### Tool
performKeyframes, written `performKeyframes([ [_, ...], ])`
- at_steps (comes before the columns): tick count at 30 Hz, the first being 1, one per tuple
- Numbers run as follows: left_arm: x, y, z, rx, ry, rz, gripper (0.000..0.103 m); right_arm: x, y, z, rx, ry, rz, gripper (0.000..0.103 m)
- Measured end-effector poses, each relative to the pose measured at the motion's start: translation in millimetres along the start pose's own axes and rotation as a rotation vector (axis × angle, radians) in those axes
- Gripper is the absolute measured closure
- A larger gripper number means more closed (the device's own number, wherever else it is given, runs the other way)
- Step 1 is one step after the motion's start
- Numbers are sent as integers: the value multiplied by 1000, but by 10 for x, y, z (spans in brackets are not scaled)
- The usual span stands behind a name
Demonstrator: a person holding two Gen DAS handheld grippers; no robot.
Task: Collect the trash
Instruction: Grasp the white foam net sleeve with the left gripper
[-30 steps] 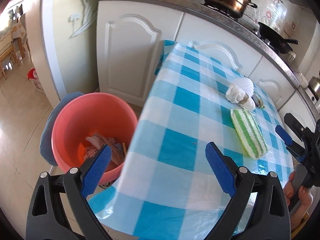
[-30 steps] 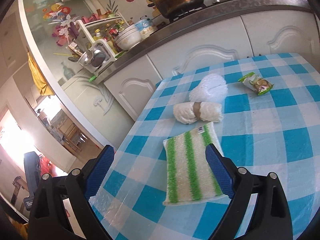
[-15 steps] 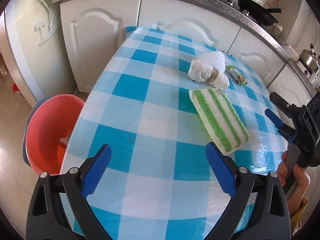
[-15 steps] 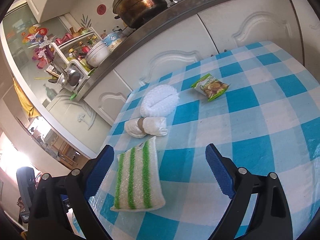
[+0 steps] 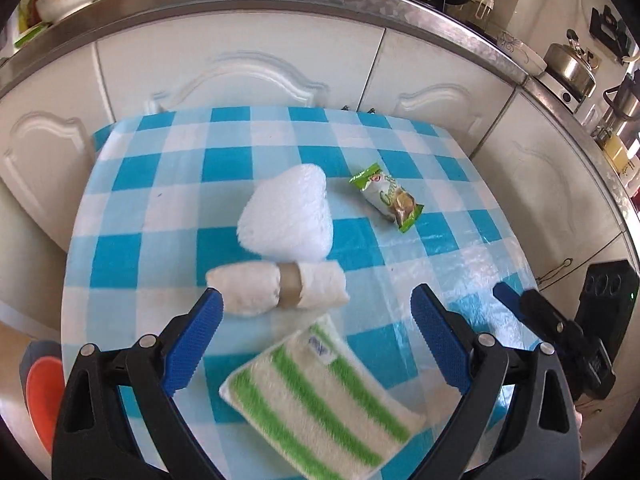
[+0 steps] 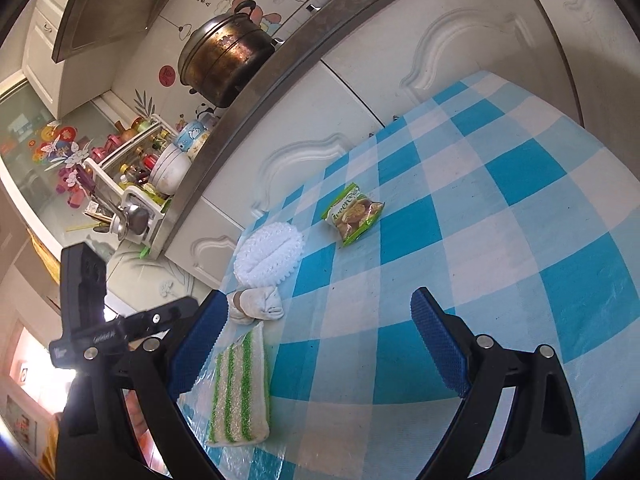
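A green snack wrapper [image 5: 387,197] [image 6: 353,213] lies on the blue-checked tablecloth [image 5: 224,168] [image 6: 500,208], far side, right of a white fluffy pad [image 5: 289,216] [image 6: 269,254]. In front of the pad lies a rolled white cloth with a tan band [image 5: 280,288] [image 6: 256,304], then a green-striped sponge cloth [image 5: 320,400] [image 6: 240,392]. My left gripper [image 5: 316,332] hangs open above the striped cloth, holding nothing. My right gripper [image 6: 316,344] is open over bare tablecloth, well short of the wrapper. A sliver of the orange bin [image 5: 42,396] shows at the left table edge.
White kitchen cabinets [image 5: 240,68] and a steel counter run close behind the table. A big pot [image 6: 224,60], bowls and a dish rack [image 6: 132,184] sit on the counter. The right gripper's body [image 5: 560,332] shows at the table's right edge in the left wrist view.
My left gripper has swung right, away from the orange bin, and now faces the cloths and wrapper. My right gripper has also turned right, bringing the wrapper toward the middle of its view.
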State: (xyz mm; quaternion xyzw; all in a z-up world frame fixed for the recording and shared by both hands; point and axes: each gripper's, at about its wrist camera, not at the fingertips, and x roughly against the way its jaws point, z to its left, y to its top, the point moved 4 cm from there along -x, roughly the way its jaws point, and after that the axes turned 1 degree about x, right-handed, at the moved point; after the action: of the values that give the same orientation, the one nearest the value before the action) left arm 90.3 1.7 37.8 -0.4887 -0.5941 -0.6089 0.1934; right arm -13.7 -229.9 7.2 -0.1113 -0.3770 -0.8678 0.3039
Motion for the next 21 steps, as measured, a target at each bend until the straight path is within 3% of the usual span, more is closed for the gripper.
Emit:
performKeyframes([
  [3,-287,204,-27,-11,-21,44,8,-14,0,-65,-11,-1,6,11],
  [7,-619,351,1,-31,33,87,8,-16,7,-140,-34,5,8,11],
  [15,-887,458,101,-27,81,105,9,-11,2,-164,-49,24,17,11],
  [21,-861,450,150,-9,102,71,35,-16,-2,-152,-49,21,19,11],
])
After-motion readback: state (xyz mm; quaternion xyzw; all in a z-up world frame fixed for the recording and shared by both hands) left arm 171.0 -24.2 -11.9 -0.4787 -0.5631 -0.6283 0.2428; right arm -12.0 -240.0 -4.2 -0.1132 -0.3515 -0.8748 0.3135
